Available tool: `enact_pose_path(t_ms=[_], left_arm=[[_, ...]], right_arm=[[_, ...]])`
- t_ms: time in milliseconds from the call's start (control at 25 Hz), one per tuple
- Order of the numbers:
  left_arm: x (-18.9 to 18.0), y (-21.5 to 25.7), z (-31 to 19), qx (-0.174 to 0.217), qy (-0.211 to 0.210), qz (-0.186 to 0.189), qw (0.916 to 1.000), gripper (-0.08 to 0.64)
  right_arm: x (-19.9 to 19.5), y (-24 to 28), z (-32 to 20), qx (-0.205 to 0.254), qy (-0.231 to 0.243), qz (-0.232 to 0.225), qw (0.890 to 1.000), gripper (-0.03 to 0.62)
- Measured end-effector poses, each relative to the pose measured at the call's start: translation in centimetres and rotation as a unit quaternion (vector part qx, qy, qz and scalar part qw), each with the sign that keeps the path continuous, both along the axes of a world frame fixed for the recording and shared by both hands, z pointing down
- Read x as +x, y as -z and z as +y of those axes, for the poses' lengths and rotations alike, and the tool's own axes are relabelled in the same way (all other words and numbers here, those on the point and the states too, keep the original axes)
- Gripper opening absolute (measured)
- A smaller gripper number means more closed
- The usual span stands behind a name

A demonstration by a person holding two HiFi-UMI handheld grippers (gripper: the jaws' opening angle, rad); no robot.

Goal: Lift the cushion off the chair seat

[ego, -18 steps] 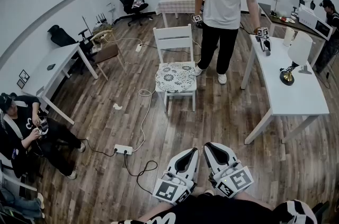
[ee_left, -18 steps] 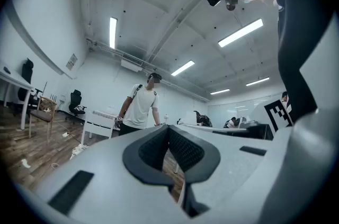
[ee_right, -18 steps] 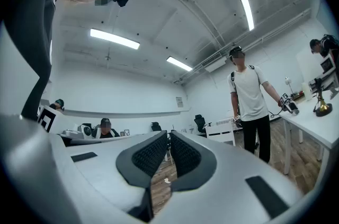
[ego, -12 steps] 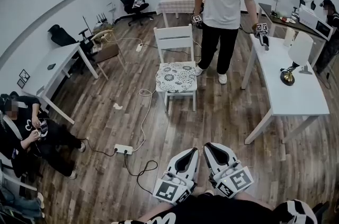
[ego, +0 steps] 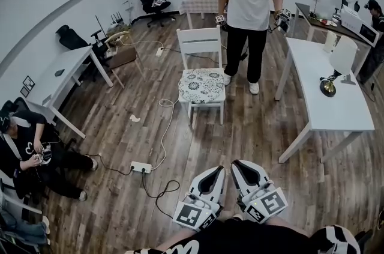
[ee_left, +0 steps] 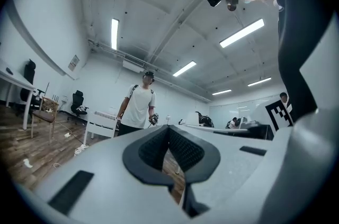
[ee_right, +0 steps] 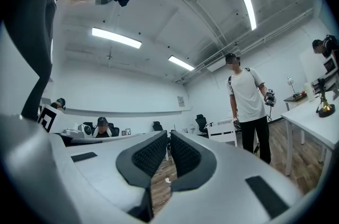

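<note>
A patterned cushion point(ego: 202, 86) lies flat on the seat of a white wooden chair point(ego: 200, 42) in the middle of the room, far from me. My left gripper point(ego: 210, 177) and right gripper point(ego: 245, 172) are held side by side at the bottom of the head view, pointing towards the chair, well short of it. Both are shut with nothing between the pads. In the left gripper view the left gripper point(ee_left: 168, 130) faces the chair point(ee_left: 100, 125). In the right gripper view the right gripper point(ee_right: 168, 136) has the chair point(ee_right: 222, 133) to its right.
A person in a white shirt point(ego: 249, 0) stands just behind the chair with a device in each hand. A white table point(ego: 327, 108) with a lamp point(ego: 327, 87) stands to the right. A power strip point(ego: 140, 167) and cables lie on the wood floor. A seated person point(ego: 30, 157) is at the left.
The standing person has drawn both hands up towards the body. The seated person at left has shifted lower. My grippers have kept still.
</note>
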State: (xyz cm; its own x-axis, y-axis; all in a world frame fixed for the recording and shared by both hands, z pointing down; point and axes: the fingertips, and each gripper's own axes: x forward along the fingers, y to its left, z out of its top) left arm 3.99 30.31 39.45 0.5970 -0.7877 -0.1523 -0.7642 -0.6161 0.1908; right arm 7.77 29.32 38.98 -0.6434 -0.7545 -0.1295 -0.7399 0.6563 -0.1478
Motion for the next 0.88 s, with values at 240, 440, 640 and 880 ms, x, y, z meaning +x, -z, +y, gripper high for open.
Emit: enact_pose_path(t_ms=[240, 440, 640, 880], left_arm=[[-0.9, -0.1, -0.1, -0.002, 0.001, 0.001, 1.0000, -0.002], [-1.8, -0.7, -0.1, -0.007, -0.003, 0.005, 1.0000, -0.001], [-3.1, -1.0, -0.1, -0.009, -0.008, 0.004, 0.9999, -0.001], [-5.6, -1.7, -0.1, -0.012, -0.012, 0.005, 0.9998, -0.002]], right_arm=[[-0.6, 0.1, -0.1, 0.001, -0.006, -0.003, 1.000, 0.037], [-1.5, -0.4, -0.3, -0.008, -0.011, -0.013, 1.000, 0.037], [-2.7, -0.9, -0.5, -0.014, -0.020, -0.012, 1.000, 0.037], [-5.4, -1.9, -0.3, -0.018, -0.022, -0.020, 0.999, 0.037]])
